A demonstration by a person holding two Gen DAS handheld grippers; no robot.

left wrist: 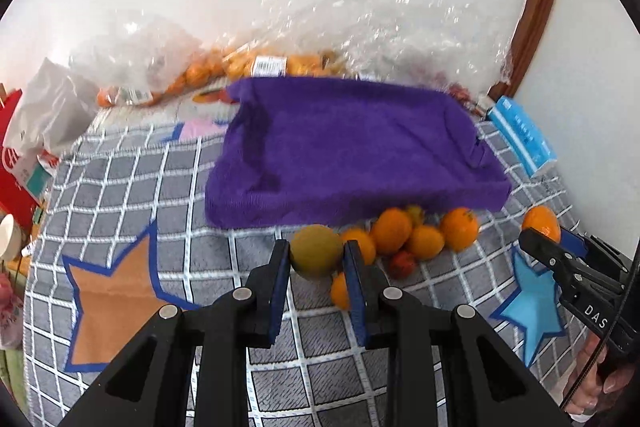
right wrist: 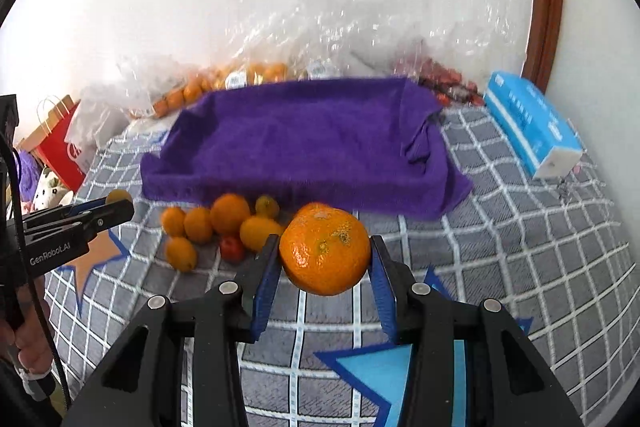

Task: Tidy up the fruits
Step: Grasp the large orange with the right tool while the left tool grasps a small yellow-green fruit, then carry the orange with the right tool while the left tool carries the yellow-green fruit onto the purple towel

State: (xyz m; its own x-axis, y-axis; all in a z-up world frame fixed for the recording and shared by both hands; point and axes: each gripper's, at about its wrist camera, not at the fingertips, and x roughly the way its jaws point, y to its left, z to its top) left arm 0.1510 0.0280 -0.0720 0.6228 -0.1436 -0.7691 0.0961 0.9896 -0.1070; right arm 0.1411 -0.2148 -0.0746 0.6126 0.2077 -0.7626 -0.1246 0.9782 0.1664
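My left gripper point(left wrist: 317, 254) is shut on a small yellow-green fruit point(left wrist: 316, 250), held above the checked mat. My right gripper point(right wrist: 325, 254) is shut on a large orange point(right wrist: 325, 251), also lifted off the mat. A pile of small oranges point(left wrist: 404, 233) with a red fruit point(left wrist: 402, 264) lies on the mat in front of a tray draped in purple cloth point(left wrist: 352, 147). The right wrist view shows the same pile point(right wrist: 216, 223) left of the held orange, the purple tray point(right wrist: 304, 143) behind it, and the left gripper point(right wrist: 114, 205) at the left edge with its fruit.
Clear plastic bags of oranges point(left wrist: 248, 67) and red fruit point(right wrist: 444, 79) lie against the white wall behind the tray. A blue tissue box point(right wrist: 532, 123) sits at the right. A red paper bag point(right wrist: 60, 143) stands at the left. A grey checked mat point(left wrist: 132, 179) with star patches covers the surface.
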